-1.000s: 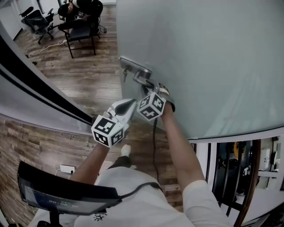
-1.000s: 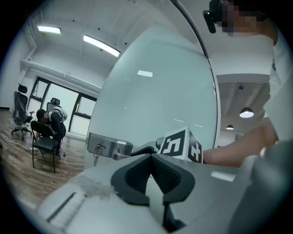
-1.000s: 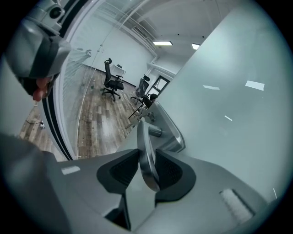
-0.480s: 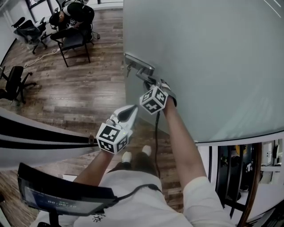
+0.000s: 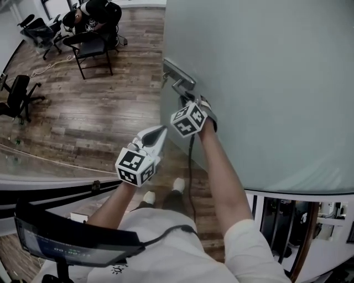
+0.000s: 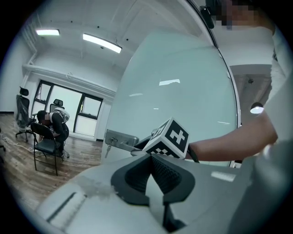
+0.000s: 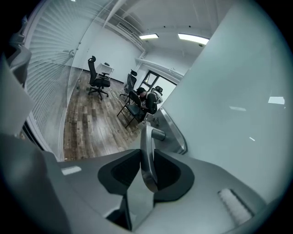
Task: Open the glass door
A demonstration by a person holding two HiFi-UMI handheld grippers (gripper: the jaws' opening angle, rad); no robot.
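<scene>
The frosted glass door [image 5: 265, 83] fills the right of the head view, with its free edge toward the wooden floor. A metal lock plate [image 5: 178, 73] on it carries a lever handle [image 5: 183, 89]. My right gripper [image 5: 187, 101] is shut on that handle [image 7: 147, 155]; the lever runs upright between the pads, and the jaws have just been closing on it. My left gripper [image 5: 160, 131] hovers below and left of the handle, shut and empty. In the left gripper view its pads [image 6: 160, 171] meet, and the right gripper's marker cube [image 6: 171, 137] shows beyond them.
A curved glass partition edge with a dark strip [image 5: 50, 185] crosses the lower left. Office chairs [image 5: 88, 47] and a seated person [image 5: 97, 12] are at the far left on the wood floor [image 5: 99, 110]. A black cable [image 5: 191, 166] hangs from the right gripper. A dark screen [image 5: 66, 243] sits at bottom left.
The door has swung further open, its edge shifting right in the head view. Both grippers travelled along with it. The partition at the left has dropped lower in view, showing more floor.
</scene>
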